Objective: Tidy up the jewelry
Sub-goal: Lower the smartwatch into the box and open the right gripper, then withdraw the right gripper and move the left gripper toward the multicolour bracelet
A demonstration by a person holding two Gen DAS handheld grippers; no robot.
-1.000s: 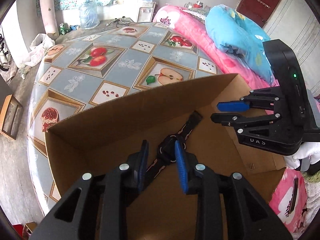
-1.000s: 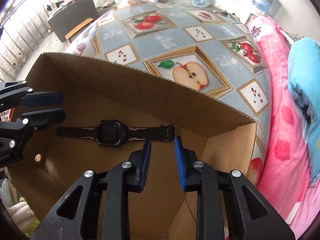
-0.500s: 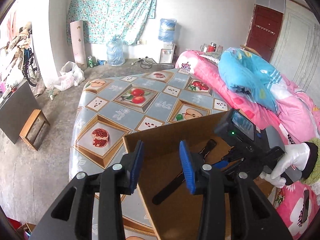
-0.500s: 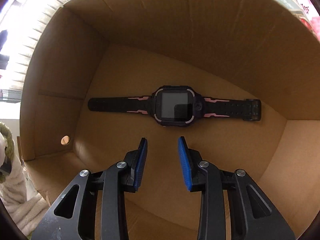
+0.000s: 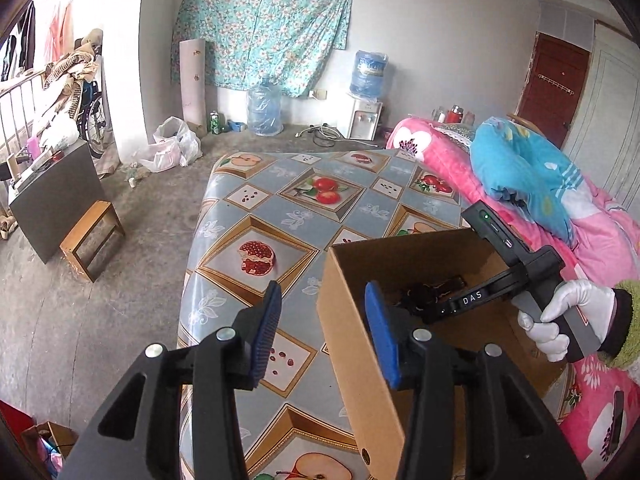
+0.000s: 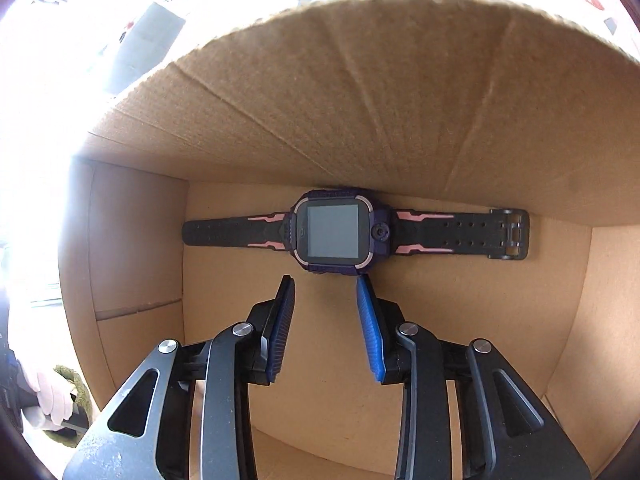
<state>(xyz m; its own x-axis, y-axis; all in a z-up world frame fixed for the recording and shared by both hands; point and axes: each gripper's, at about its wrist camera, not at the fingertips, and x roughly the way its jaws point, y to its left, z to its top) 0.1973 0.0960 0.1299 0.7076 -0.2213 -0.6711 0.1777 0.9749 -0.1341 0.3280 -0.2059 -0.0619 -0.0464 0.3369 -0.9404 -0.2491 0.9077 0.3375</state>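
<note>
A black and purple watch (image 6: 336, 236) with pink marks on its strap lies flat on the floor of a cardboard box (image 6: 360, 92), close to the far wall. My right gripper (image 6: 325, 280) is open and empty inside the box, its fingertips just short of the watch face. In the left wrist view my left gripper (image 5: 322, 290) is open and empty, held above the near left corner of the box (image 5: 352, 344). That view shows the right gripper's body reaching down into the box, with part of the watch (image 5: 420, 294) under it.
The box stands on a table with a fruit-pattern cloth (image 5: 256, 236). A bed with pink bedding (image 5: 600, 240) and a blue pillow lies to the right. A wooden stool (image 5: 90, 236) stands on the floor at the left.
My left gripper has pulled up and back out of the box and opened wider. My right gripper has gone down into the box and come close to the watch.
</note>
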